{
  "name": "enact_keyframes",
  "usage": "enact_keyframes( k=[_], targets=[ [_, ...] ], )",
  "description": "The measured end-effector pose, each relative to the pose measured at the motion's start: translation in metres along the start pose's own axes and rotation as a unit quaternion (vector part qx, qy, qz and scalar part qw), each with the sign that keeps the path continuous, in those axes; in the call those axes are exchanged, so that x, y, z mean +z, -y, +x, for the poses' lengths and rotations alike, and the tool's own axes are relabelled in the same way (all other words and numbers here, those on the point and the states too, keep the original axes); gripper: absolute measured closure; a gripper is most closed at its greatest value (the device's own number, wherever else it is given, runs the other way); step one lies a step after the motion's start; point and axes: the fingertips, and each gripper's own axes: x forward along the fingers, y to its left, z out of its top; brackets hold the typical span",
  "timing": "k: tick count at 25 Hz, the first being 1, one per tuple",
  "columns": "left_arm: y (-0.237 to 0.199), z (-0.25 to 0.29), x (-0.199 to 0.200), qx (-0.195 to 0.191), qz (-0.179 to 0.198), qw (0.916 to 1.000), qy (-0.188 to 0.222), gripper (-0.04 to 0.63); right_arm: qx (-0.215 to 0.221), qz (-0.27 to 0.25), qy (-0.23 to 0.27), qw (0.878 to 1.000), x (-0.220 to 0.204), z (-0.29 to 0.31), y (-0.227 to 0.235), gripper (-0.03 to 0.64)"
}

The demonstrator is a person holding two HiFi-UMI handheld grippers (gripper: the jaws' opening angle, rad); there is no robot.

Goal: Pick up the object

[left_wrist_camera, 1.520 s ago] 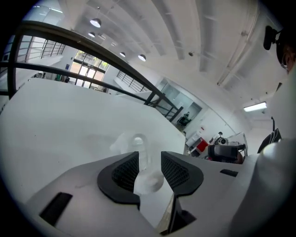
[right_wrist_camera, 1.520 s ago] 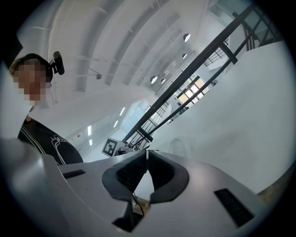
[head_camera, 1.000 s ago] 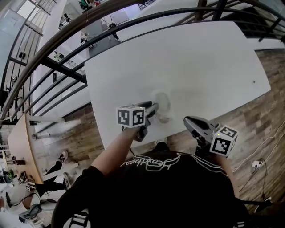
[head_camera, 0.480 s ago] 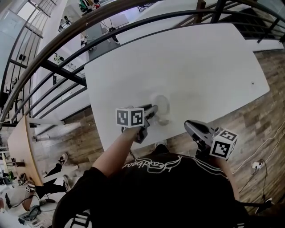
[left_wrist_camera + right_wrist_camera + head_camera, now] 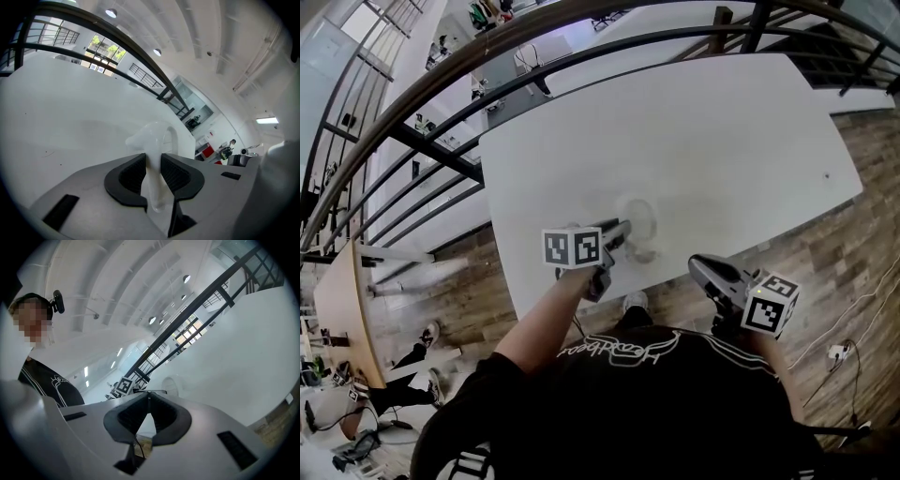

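A white cup-like object (image 5: 637,221) stands on the white table (image 5: 703,131) near its front edge. My left gripper (image 5: 622,232) reaches it from the near side. In the left gripper view the object's white wall (image 5: 152,164) fills the gap between the two black pads (image 5: 133,173), and the jaws are closing on it. My right gripper (image 5: 697,263) hangs off the table's front edge, over the wooden floor. Its jaws (image 5: 149,398) meet at the tips with nothing between them. From the right gripper view the object (image 5: 171,383) shows small beside the left gripper's marker cube (image 5: 124,386).
A dark metal railing (image 5: 441,145) curves along the table's far and left sides. Wooden floor (image 5: 825,244) lies to the right and in front. The person's black shirt (image 5: 628,394) fills the bottom of the head view.
The left gripper has stayed at the white object. The right gripper has dropped very slightly. The object has not visibly moved.
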Motion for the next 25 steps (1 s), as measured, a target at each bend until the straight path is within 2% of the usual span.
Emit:
enact_keyframes(
  k=[5,10,15,22,25],
  targets=[
    [0.001,-0.01,0.015,-0.012,-0.001,0.9996,0.026,0.489,-0.006,-0.01,0.005,1.0,0.006,0.009,0.013,0.595],
    [0.076,-0.045,-0.002,-0.038,0.004,0.9977,0.056,0.489,-0.012,-0.04,0.018,0.999,0.003,-0.05,-0.011,0.595],
    [0.133,-0.078,-0.003,-0.054,0.029,0.9928,0.103,0.489,-0.008,-0.089,0.028,0.996,0.002,-0.084,-0.029,0.595],
    [0.209,-0.117,-0.044,-0.058,0.06,0.9848,0.153,0.489,0.018,-0.135,0.046,0.99,-0.023,-0.144,-0.067,0.595],
    [0.24,-0.119,-0.076,-0.074,0.043,0.9804,0.177,0.491,0.001,-0.157,0.072,0.985,-0.033,-0.194,-0.068,0.595]
  ],
)
